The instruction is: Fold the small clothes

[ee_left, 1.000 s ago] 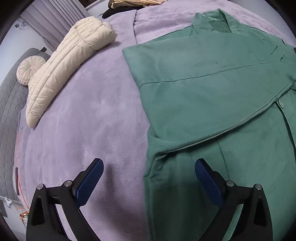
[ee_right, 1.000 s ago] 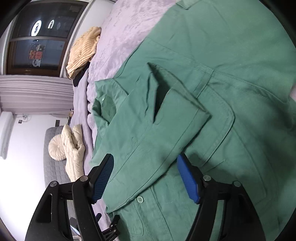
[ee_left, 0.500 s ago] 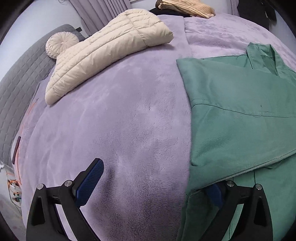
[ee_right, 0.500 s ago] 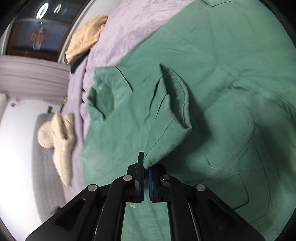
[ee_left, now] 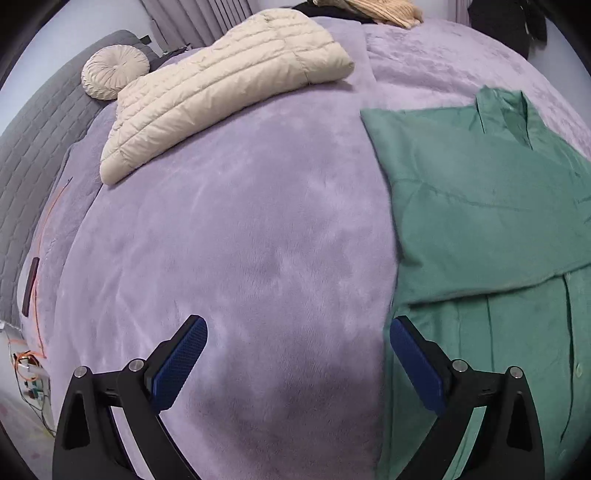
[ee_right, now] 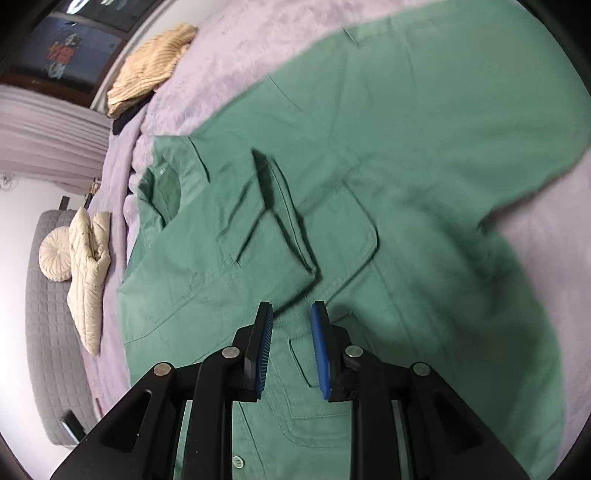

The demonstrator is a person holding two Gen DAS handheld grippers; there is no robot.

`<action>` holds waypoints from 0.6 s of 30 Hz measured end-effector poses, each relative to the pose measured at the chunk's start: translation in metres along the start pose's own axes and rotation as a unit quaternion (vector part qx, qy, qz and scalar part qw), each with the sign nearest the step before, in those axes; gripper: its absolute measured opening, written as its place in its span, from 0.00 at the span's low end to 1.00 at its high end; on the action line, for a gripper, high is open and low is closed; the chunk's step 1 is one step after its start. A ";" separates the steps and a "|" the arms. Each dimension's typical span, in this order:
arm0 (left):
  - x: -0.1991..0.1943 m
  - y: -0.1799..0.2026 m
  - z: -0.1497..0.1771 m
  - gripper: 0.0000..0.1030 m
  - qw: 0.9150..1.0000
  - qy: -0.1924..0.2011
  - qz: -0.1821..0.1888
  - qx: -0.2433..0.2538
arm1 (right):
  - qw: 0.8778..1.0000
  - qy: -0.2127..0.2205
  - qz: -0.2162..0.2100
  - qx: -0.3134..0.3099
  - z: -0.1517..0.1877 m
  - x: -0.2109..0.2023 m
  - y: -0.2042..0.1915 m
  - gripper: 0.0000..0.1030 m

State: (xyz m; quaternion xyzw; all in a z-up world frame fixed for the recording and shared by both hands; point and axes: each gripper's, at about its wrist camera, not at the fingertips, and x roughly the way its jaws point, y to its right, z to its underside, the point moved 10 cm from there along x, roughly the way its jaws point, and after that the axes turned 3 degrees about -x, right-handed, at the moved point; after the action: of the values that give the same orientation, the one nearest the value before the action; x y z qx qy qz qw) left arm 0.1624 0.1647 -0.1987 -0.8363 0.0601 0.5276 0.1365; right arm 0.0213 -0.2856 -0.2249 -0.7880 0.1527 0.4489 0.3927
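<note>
A green button-up shirt (ee_right: 424, 147) lies spread on the purple blanket (ee_left: 221, 240). One sleeve (ee_right: 258, 258) is folded across its chest, and the cuff corner rests just ahead of my right gripper (ee_right: 291, 308). That gripper's jaws are opening with a narrow gap, and no cloth sits between the pads. In the left wrist view the shirt (ee_left: 480, 206) fills the right side, collar at the top. My left gripper (ee_left: 295, 325) hangs wide open over bare blanket, its right finger (ee_left: 413, 354) close to the shirt's left edge.
A cream puffer jacket (ee_left: 221, 85) and a round cushion (ee_left: 114, 72) lie at the back left by a grey quilted headboard (ee_left: 22, 155). A tan knit garment (ee_right: 151, 66) sits at the far edge. Dark clothing (ee_left: 506, 22) hangs at the back right.
My right gripper shut on the sleeve cuff, then let it go; the sleeve now lies flatter on the shirt. My left gripper moved left off the shirt and stayed open.
</note>
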 end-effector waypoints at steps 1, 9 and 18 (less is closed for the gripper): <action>0.001 0.006 -0.010 0.97 1.000 0.006 0.006 -0.003 | 1.000 0.002 0.002 -0.015 -0.005 0.000 -0.005 0.24; 0.055 0.069 -0.039 0.97 1.000 -0.007 -0.015 0.026 | 0.995 -0.026 0.044 -0.086 -0.023 0.040 -0.024 0.24; 0.061 0.057 -0.022 0.97 0.999 -0.041 -0.017 0.018 | 0.995 -0.049 0.051 -0.068 -0.003 0.024 0.008 0.15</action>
State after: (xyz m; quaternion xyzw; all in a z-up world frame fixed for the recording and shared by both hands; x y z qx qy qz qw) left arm 0.1938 0.1064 -0.2543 -0.8123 0.0497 0.5577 0.1632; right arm 0.0313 -0.2902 -0.2476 -0.7811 0.1423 0.5161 0.3215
